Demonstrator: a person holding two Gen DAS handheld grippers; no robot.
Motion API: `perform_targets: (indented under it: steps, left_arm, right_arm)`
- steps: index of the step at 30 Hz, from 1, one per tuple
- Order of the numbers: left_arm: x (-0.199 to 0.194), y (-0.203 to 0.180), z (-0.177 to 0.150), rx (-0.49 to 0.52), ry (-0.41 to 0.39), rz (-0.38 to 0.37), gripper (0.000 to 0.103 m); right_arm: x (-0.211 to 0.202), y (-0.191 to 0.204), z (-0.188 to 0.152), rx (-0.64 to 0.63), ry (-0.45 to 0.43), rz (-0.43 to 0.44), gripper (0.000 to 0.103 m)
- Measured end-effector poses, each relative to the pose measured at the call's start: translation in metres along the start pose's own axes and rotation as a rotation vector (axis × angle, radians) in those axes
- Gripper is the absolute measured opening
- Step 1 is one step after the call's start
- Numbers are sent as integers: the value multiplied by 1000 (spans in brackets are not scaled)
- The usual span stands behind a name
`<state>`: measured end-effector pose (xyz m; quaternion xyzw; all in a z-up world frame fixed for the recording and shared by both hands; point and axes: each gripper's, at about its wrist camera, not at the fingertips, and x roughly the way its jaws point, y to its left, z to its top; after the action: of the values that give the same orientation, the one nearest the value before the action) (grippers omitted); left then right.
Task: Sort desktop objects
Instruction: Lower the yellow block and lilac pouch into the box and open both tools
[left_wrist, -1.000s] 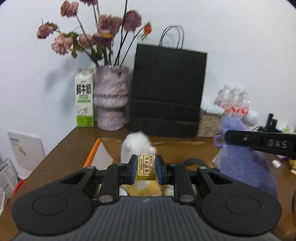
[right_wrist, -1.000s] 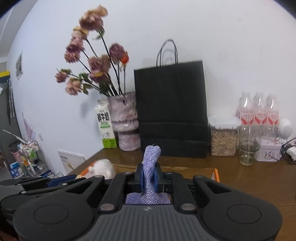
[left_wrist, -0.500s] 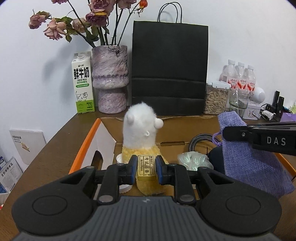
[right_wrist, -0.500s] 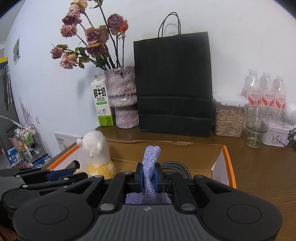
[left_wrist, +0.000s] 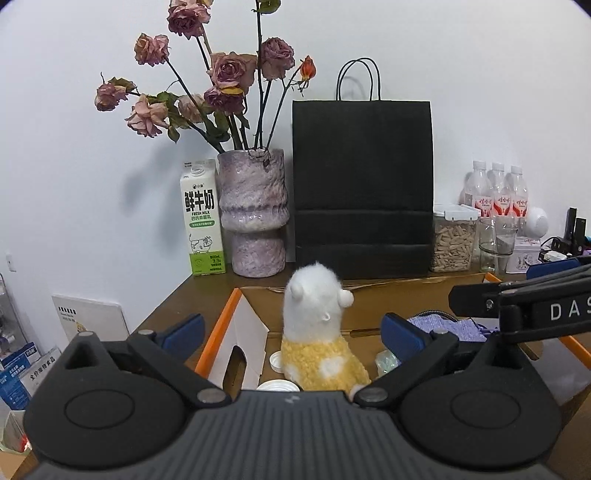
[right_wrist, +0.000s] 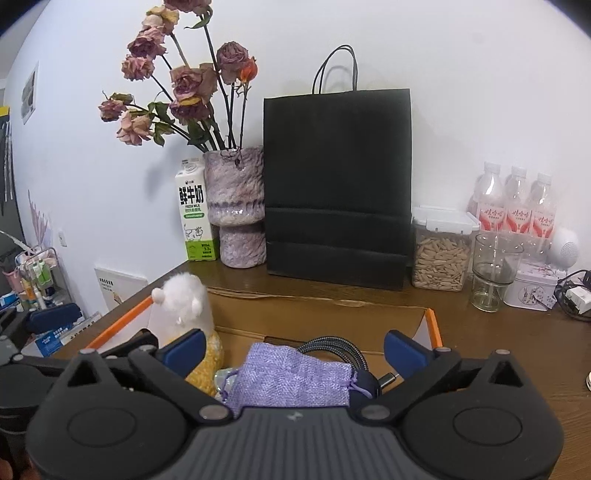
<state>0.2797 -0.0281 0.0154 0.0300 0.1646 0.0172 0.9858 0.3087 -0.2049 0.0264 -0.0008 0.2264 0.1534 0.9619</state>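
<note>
— Where do the toy and the pouch sit now?

— Both are inside the cardboard box (right_wrist: 430, 325) on the desk (right_wrist: 498, 332). The plush toy (left_wrist: 317, 332) stands upright at the box's left end, beside the white inner flap; the purple pouch (right_wrist: 291, 376) lies flat nearer the middle, on top of a braided cable (right_wrist: 340, 347).

— And your jaws?

— Both pairs have just been opening and stand spread wide. My left gripper (left_wrist: 291, 332) frames the toy without the pads touching it; my right gripper (right_wrist: 293, 347) hangs over the pouch, also clear of it. I judge each thing rests on its own weight now, released where it belongs.

— Why the toy upright?

— Likely because its broad yellow base stands steady, leaving room beside it for the pouch. The milk carton (left_wrist: 203, 218) and vase (left_wrist: 255, 210) behind the box stay out of this
</note>
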Motion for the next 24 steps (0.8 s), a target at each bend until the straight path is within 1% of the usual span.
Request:
perform_targets:
  steps: [13,18,24]
  left_arm:
    - [-2,1,3,-6,-4,6,103]
    - [-14,-1,10,7,-32,4,103]
    - [-41,4,14,2,-62,-5,103]
  right_arm:
    - [-4,0,1,8,0,-8,103]
    - [-18,0,5,30,-18,-15,103]
    - [-49,10,9,6,-47,-36,103]
